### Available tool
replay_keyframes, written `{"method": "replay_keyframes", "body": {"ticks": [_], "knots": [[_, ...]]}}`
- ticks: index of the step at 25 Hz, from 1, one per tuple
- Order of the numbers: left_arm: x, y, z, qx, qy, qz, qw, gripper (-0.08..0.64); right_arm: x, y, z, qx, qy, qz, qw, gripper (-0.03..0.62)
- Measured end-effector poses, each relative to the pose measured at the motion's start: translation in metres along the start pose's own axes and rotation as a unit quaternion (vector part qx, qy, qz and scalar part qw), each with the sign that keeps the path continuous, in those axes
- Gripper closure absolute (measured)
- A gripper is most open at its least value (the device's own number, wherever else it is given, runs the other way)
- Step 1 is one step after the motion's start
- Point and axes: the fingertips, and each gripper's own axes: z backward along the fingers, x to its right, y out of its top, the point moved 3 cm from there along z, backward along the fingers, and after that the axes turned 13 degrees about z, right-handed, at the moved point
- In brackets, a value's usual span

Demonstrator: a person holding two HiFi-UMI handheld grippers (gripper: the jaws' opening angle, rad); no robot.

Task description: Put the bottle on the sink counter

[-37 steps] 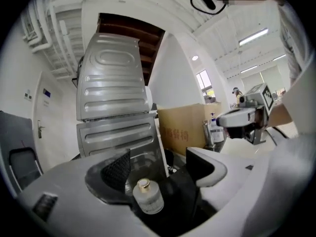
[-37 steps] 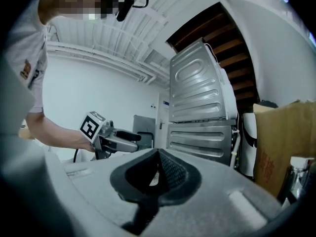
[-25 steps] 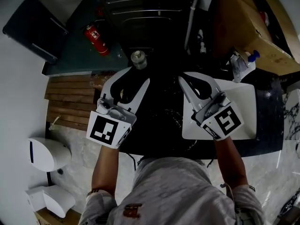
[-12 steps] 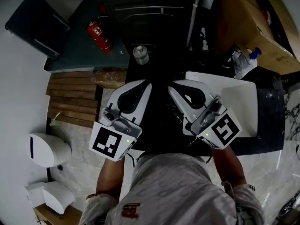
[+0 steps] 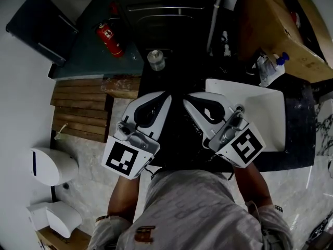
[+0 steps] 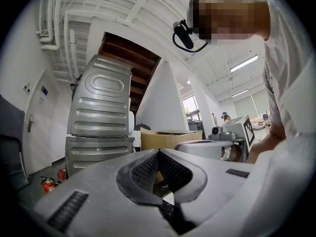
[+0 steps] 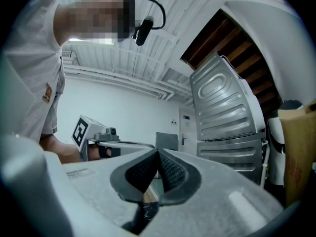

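Observation:
The bottle [image 5: 155, 59], clear with a pale cap, stands upright on the dark sink counter [image 5: 171, 51], left of the white sink basin [image 5: 265, 113]. Both grippers are held close to the person's body, well short of the bottle. My left gripper [image 5: 165, 96] is shut with nothing between its jaws; its tips meet in the left gripper view [image 6: 158, 152]. My right gripper [image 5: 186, 99] is shut and empty too, tips together in the right gripper view [image 7: 158, 152]. Both gripper views point upward and neither shows the bottle.
A red fire extinguisher [image 5: 108, 39] lies on the floor to the left, above a wooden slatted panel [image 5: 78, 111]. A cardboard box [image 5: 281, 25] and a spray bottle [image 5: 270, 66] sit at the right. Grey metal cabinets [image 6: 101, 117] stand behind the counter.
Both grippers drew back toward the person, away from the bottle. The left jaws, open near the bottle a second ago, closed. The bottle stayed standing on the counter.

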Motion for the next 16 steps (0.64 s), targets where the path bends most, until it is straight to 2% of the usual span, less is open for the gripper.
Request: {"method": "replay_keyframes", "body": {"ticks": [4,8,13,16], "knots": [[-0.0006,0.0008,0.001,-0.002,-0.001,-0.004,1.0,0.558,0.0004,-0.001,0.001,0.0,-0.001,0.015,1.0,0.592],[0.0009,0.005,-0.0006,0.009,-0.005,-0.004,0.9999,0.558,-0.0004,-0.0002,0.0015,-0.002,-0.003,0.009,1.0,0.592],[0.0005,-0.0033,0.0002,-0.009,-0.004,-0.004,0.9999,0.558,0.001,-0.0009,0.0036,-0.007,-0.007,-0.002,1.0,0.592],[0.0017,-0.0008,-0.0022,-0.001,-0.005,-0.003,1.0,0.558,0.0035,-0.0008,0.0045,0.004,-0.01,0.014,1.0,0.592]]}}
